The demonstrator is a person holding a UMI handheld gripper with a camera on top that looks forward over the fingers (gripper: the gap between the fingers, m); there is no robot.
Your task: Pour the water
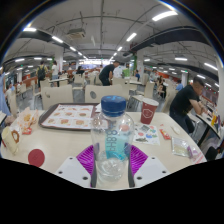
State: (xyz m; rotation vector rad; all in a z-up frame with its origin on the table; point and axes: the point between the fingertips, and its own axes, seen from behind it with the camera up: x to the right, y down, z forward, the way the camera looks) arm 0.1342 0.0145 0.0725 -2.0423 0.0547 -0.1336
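a clear plastic water bottle with a blue cap stands upright between the two fingers of the handheld gripper, its base down between the purple pads. the pads sit close against the bottle's lower sides, and the gripper appears to be clenched on it, though the exact contact is hard to make out through the clear plastic. the bottle's label band shows blue near its middle.

the bottle is over a pale surface in what looks like a busy canteen. just beyond it, to the left, lies a rectangular tray printed with rows of small pictures. to the right of the bottle and a little further off stands a red and white paper cup, with a printed card or packet lying flat on the surface near its foot. a small red round lid or disc rests on the surface to the left of the fingers, well apart from the bottle.

at the right side of the surface a person in a dark top sits leaning forward. further back, other people stand and sit among chairs and tables, under long strip lights running across the ceiling.
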